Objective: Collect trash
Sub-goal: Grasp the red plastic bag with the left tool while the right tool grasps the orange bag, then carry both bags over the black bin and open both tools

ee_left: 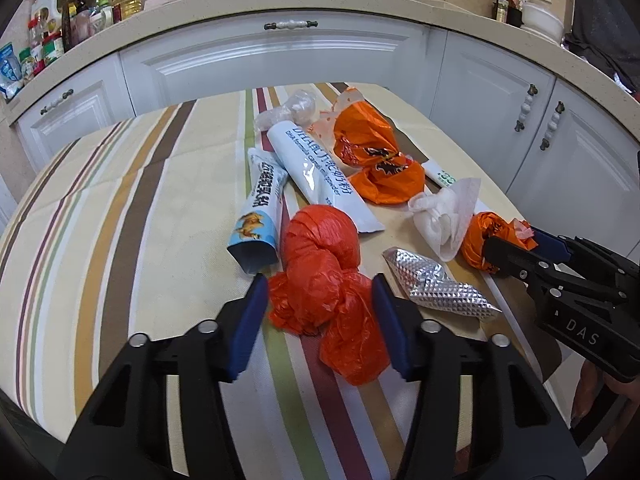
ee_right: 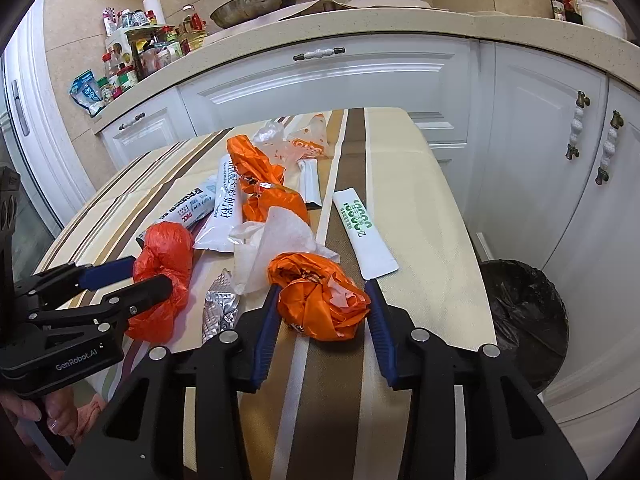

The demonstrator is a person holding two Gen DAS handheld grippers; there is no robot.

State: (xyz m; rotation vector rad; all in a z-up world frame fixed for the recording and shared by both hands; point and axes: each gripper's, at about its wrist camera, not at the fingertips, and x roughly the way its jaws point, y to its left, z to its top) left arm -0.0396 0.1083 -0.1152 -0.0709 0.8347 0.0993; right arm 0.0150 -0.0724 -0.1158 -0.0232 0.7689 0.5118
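Left wrist view: striped tablecloth (ee_left: 120,208) bearing trash; left gripper (ee_left: 320,292) pinching a knotted red plastic bag (ee_left: 320,264) between its blue pads. Just right: crumpled foil wrapper (ee_left: 436,284), white tissue (ee_left: 444,216). Behind: two white sachets (ee_left: 320,172), large orange bag (ee_left: 376,160). Right wrist view: right gripper (ee_right: 322,300) clamped on a small orange plastic bag (ee_right: 320,296); green-printed sachet (ee_right: 364,232) beside; black-lined bin (ee_right: 524,312) below the table edge

Wrist views, close, angled down; shared striped tabletop (ee_left: 120,208)
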